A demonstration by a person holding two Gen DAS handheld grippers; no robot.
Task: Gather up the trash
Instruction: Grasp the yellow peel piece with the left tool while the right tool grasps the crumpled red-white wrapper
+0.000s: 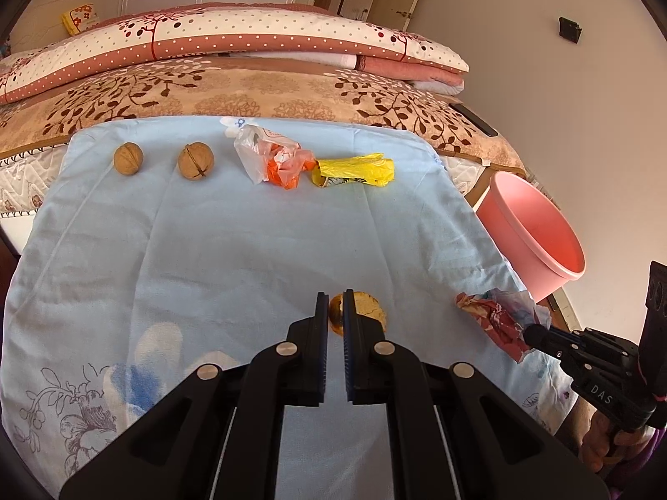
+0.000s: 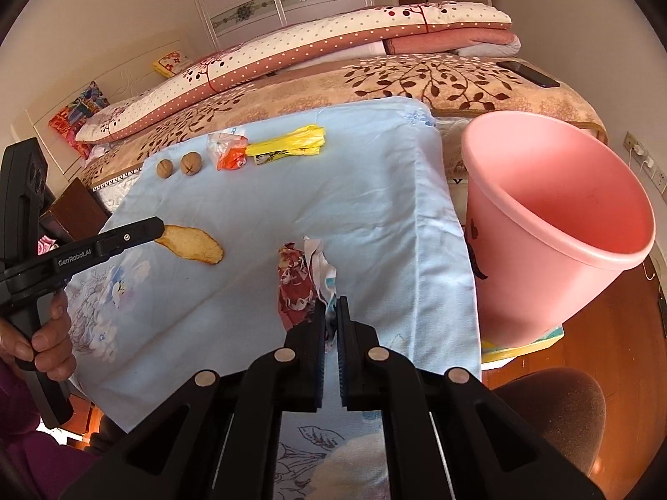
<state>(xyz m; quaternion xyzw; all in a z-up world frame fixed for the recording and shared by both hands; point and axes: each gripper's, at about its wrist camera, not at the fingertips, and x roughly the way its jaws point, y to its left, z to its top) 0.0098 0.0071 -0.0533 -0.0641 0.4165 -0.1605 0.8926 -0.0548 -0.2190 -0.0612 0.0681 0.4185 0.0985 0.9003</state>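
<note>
A tan, orange-edged peel [image 1: 369, 307] lies low on the light blue cloth [image 1: 208, 250], and my left gripper [image 1: 335, 304] is shut on its near edge. The right wrist view shows the same peel [image 2: 191, 243] sticking out of the left gripper [image 2: 160, 225]. My right gripper [image 2: 331, 308] is shut on a crumpled red and white wrapper [image 2: 298, 283] near the cloth's right edge. That wrapper [image 1: 496, 316] and the right gripper [image 1: 537, 335] also show in the left wrist view. A pink bin [image 2: 521, 283] stands tilted just right of the cloth.
At the cloth's far edge lie two walnuts [image 1: 129, 159] [image 1: 196, 161], a clear bag with orange scraps [image 1: 271, 158] and a yellow wrapper [image 1: 358, 170]. Folded quilts [image 1: 233, 41] are stacked on the bed behind. A hand [image 2: 41, 333] holds the left gripper's handle.
</note>
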